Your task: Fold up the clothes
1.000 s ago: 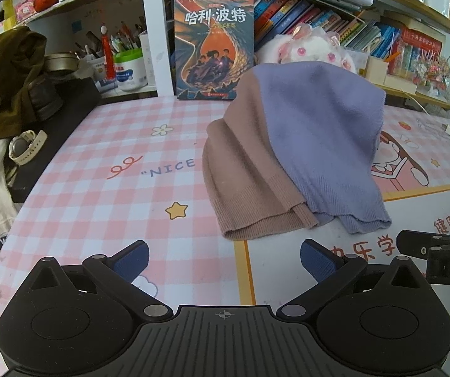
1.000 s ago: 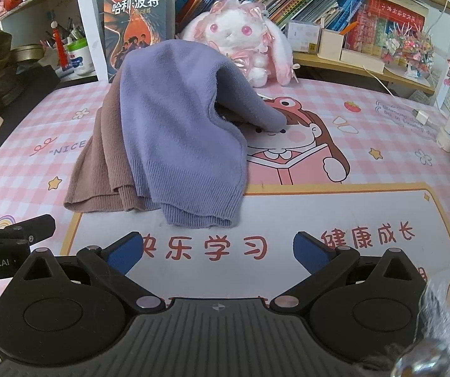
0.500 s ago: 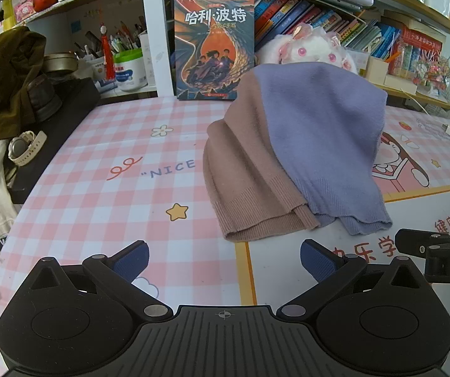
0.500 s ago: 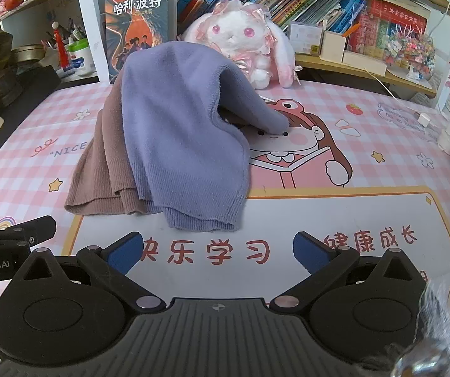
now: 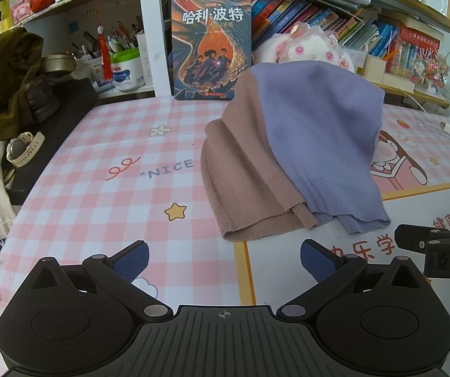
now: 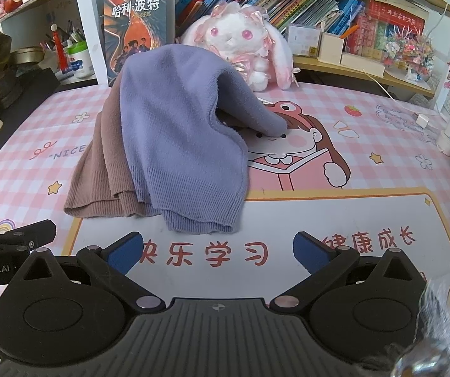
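Bench (image 5: 99, 188), pink check mat. Purple sweater (image 6: 180, 144) heaped over brown sweater (image 5: 240, 182) mid-bench, hems toward you, pile humped up against the plush rabbit (image 6: 240, 40). Left tool (image 5: 223, 259) & right tool (image 6: 218, 249) both spread wide, empty, just short of the hems. Risk: layers overlap at the hem, so you may pinch both knits at once. Drag too hard & the rabbit or the book (image 5: 210, 44) behind likely tips.

The sweater (image 6: 174, 132) lies on the table (image 6: 366, 169), before the plush rabbit (image 6: 240, 40).
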`<state>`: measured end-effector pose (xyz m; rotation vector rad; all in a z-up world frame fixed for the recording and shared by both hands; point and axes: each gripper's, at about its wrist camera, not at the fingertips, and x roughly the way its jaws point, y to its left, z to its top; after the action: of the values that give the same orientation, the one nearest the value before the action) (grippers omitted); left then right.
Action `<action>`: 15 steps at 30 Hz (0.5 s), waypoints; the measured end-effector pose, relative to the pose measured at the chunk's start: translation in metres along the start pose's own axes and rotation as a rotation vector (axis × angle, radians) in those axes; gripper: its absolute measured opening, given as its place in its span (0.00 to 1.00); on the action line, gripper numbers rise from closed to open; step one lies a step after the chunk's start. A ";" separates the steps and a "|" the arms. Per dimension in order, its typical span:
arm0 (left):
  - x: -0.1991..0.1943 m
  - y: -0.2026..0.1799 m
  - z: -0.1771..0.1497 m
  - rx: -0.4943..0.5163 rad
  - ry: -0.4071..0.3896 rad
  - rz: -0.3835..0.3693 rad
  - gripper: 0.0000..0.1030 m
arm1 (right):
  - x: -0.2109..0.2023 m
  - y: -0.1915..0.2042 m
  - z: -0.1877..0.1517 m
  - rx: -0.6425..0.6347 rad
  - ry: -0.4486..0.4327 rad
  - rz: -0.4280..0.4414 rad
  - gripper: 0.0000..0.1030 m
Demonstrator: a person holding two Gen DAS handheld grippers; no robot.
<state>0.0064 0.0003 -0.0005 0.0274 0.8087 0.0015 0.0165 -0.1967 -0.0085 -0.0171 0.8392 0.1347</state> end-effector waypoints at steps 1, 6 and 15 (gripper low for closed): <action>0.000 0.000 0.000 0.000 0.000 0.001 1.00 | 0.000 0.000 0.000 0.001 0.000 0.000 1.00; -0.001 0.000 0.000 0.003 -0.003 0.000 1.00 | -0.001 0.000 0.001 0.002 -0.004 -0.001 1.00; -0.002 0.000 0.000 0.005 -0.007 0.003 1.00 | -0.003 0.000 0.001 0.004 -0.011 -0.001 1.00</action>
<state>0.0048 0.0007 0.0013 0.0332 0.8016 0.0017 0.0149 -0.1974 -0.0058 -0.0131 0.8289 0.1319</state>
